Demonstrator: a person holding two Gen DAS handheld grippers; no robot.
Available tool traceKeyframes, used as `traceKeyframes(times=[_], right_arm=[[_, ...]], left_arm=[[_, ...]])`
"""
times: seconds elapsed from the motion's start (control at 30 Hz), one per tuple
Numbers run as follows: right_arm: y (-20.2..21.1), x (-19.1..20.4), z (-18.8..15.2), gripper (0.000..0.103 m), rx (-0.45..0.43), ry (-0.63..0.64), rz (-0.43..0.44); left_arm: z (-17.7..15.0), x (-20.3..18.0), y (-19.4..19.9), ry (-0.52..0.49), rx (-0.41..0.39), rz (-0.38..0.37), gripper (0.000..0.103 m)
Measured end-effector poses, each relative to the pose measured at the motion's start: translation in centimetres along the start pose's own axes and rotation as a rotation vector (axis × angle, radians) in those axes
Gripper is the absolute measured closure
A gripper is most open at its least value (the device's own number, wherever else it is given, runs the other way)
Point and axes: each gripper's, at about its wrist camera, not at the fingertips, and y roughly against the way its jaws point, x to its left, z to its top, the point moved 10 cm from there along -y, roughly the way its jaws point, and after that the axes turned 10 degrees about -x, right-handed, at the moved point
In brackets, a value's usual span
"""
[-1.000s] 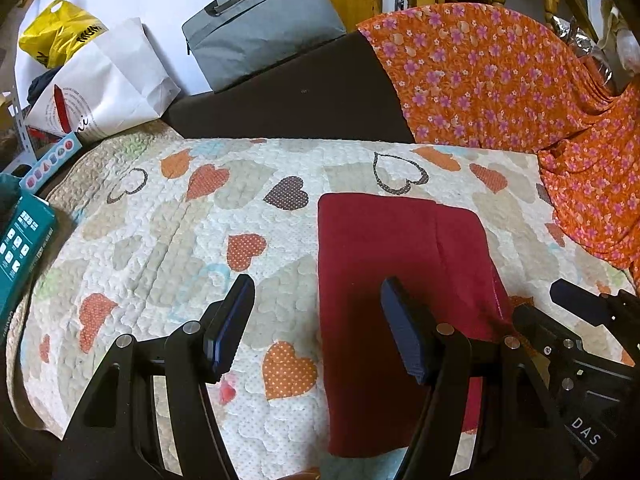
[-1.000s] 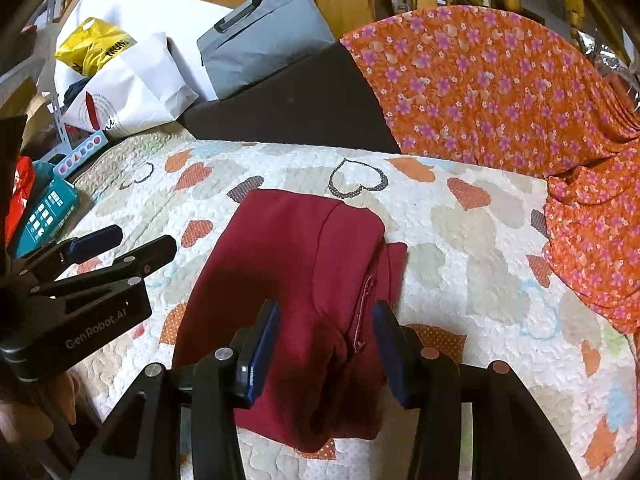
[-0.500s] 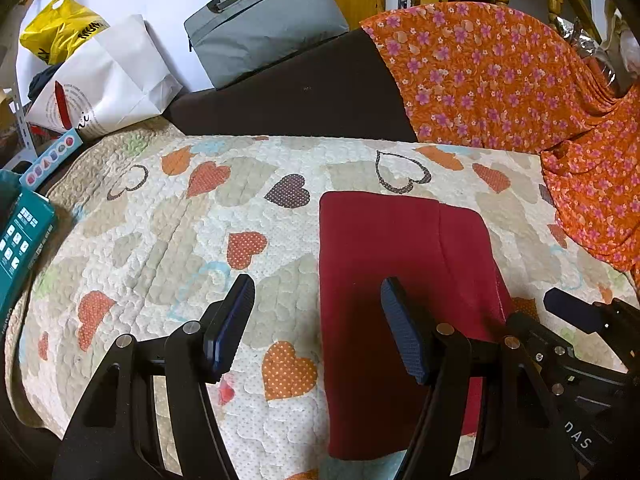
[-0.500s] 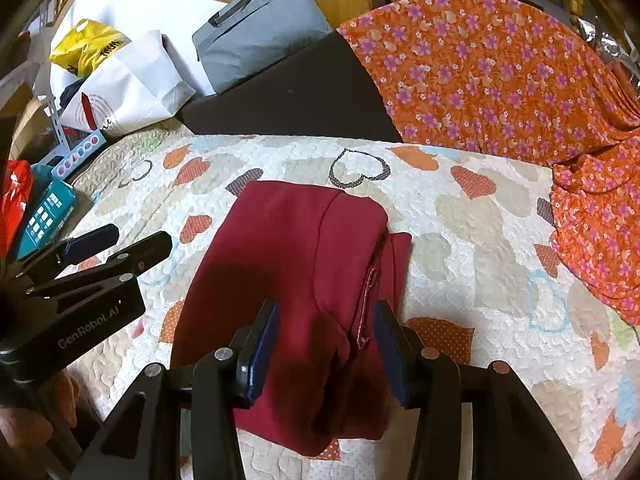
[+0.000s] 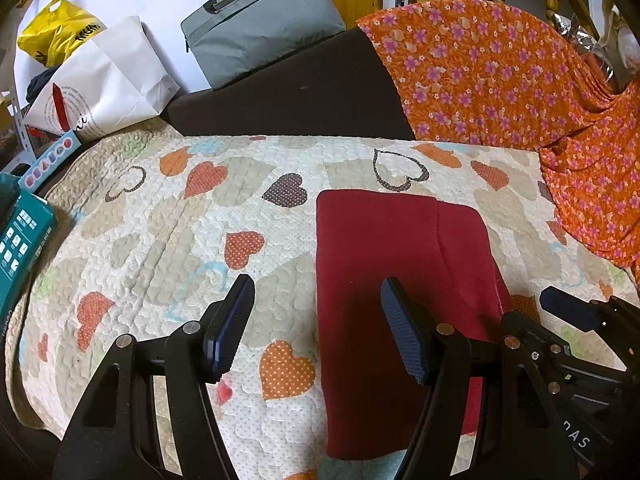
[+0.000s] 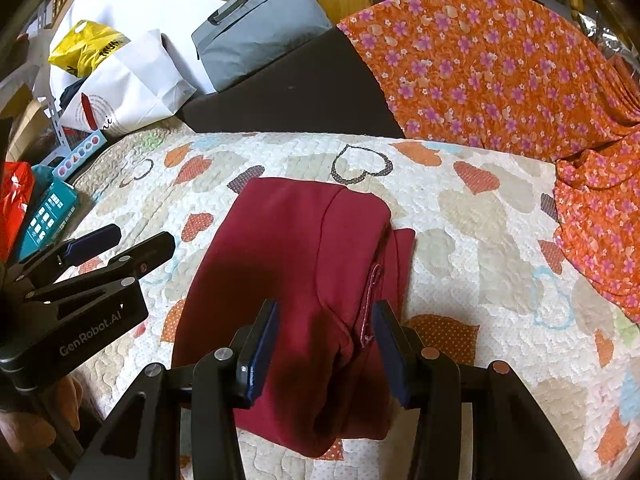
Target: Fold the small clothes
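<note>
A dark red garment (image 5: 392,264) lies folded into a long rectangle on the heart-patterned quilt (image 5: 160,240). My left gripper (image 5: 316,328) is open and empty, hovering over the garment's left edge. In the right wrist view the garment (image 6: 296,256) shows a folded layer and a seam along its right side. My right gripper (image 6: 326,352) is open, its fingers straddling the garment's near right part above the cloth. The left gripper shows at the left of the right wrist view (image 6: 116,244). The right gripper shows at the right of the left wrist view (image 5: 576,312).
An orange flowered cloth (image 5: 500,80) drapes over the right and back. A dark cushion (image 5: 292,92), a grey bag (image 5: 260,20), a white paper bag (image 5: 104,84) and a yellow bag (image 5: 56,36) stand behind. A teal box (image 5: 20,240) lies at the left edge.
Both grippers have drifted slightly; the garment sits a little lower and nearer in both views. Both grippers stay open and the garment lies unchanged.
</note>
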Motion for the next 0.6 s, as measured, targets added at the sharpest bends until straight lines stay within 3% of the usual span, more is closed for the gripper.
traceKeyframes(times=[0.6], right_arm=[[-0.49,0.06,-0.21,0.057,0.016,-0.003,0.006]], left_arm=[[-0.16,-0.20,-0.33,0.012,0.001,0.000,0.037]])
